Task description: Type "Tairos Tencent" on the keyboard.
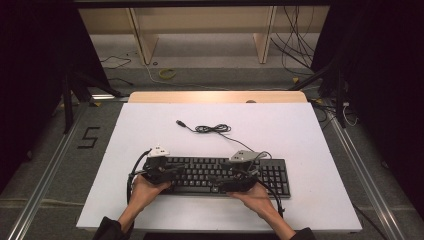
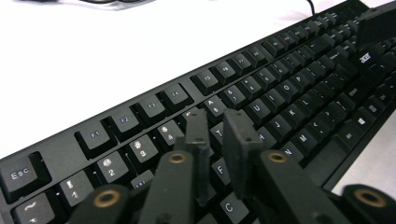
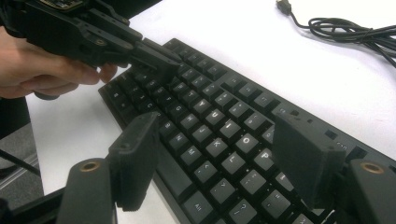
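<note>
While the black keyboard [image 1: 220, 176] lies near the white worktop's [image 1: 150, 125] front edge with bare room behind it up to its coiled USB cable [image 1: 212, 129], the left tongs [image 2: 219, 135] hover narrowly parted over its keys, the right tongs [image 3: 219, 158] wide, both empty.

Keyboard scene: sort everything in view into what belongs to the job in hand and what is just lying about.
In the job:
- keyboard
- left gripper, fingers nearly together over the letter keys
- right gripper, fingers wide apart above the keys

Lying about:
- keyboard's coiled cable and plug on the white table
- yellow ring on the floor beyond
</note>
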Tool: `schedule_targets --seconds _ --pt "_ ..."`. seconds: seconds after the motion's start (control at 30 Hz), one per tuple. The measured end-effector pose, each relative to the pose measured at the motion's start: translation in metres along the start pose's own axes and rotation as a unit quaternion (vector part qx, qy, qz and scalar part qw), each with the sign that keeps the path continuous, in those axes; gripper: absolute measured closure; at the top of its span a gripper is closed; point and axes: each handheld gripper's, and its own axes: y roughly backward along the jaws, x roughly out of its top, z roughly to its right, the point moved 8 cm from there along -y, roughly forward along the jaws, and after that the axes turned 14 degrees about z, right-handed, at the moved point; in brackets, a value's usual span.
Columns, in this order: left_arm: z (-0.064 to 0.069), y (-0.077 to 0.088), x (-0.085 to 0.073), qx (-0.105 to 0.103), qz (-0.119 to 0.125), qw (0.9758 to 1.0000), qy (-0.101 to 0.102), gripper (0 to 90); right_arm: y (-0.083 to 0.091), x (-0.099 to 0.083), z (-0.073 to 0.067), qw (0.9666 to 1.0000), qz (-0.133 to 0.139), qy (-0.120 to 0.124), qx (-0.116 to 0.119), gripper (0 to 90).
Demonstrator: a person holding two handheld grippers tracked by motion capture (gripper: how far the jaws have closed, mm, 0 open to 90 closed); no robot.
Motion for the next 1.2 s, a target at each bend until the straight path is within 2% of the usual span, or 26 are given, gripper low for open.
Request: schedule_targets --seconds 0.13,0.27,0.43,0.77,1.2 --pt "0.002 0.003 0.003 -0.008 0.009 0.9999 0.009 69.4 0.000 0.000 0.001 1.0000 0.000 0.000 -0.001 33.5" --pt "0.004 0.006 0.005 -0.017 0.018 0.9995 0.019 55.5 -0.001 0.000 0.002 1.0000 0.001 0.000 -0.003 33.7" --pt "0.005 0.010 0.008 -0.024 0.026 0.9990 0.025 47.0 -0.001 0.001 0.002 1.0000 0.002 0.000 -0.003 34.0" --pt "0.006 0.017 0.009 -0.029 0.039 0.9984 0.028 40.0 -0.003 0.001 0.004 1.0000 0.000 0.000 -0.007 36.2" --pt "0.007 0.026 0.009 -0.030 0.054 0.9976 0.029 31.7 -0.008 0.002 0.008 0.9999 -0.005 0.001 -0.010 44.5"
